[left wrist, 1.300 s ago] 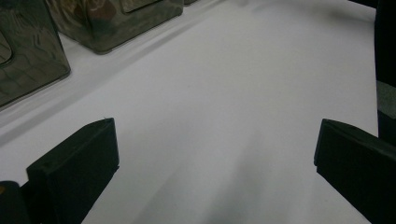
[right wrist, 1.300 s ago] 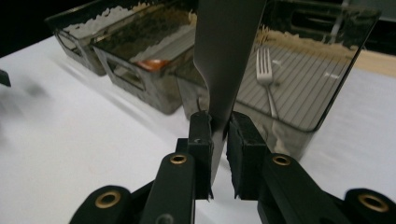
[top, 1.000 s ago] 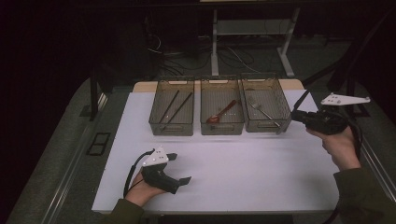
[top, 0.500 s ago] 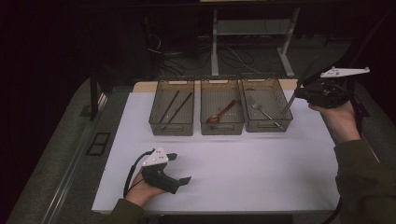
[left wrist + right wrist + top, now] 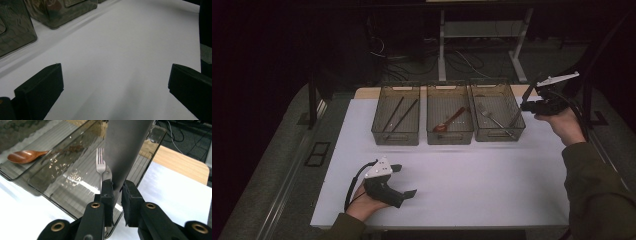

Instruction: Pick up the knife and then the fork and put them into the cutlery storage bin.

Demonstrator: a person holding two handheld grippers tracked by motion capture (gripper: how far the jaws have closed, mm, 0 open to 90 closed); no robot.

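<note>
Right gripper sits at the right edge of the high view, and I read its jaws as clamped on a flat grey utensil. In the right gripper view both pads pinch that utensil low down. It's too close to the lens to tell whether it's a knife or something else.

Key relation: in the high view the utensil's long axis slants from the jaws down and left, so its free end is over or just inside the right bin. I can't tell if it touches the bin floor. In the right gripper view that bin is directly ahead of the jaws, with a fork lying flat in it just left of the utensil. In the high view the fork runs upper left to lower right.

Left of that bin is the middle bin with a wooden spoon, then the left bin with dark chopsticks.

Left gripper rests at lower left on the white table, jaws wide apart and holding nothing, well away from the bins. The right hand is much nearer. My judgement is that the drop only needs the utensil laid down alongside the fork.
</note>
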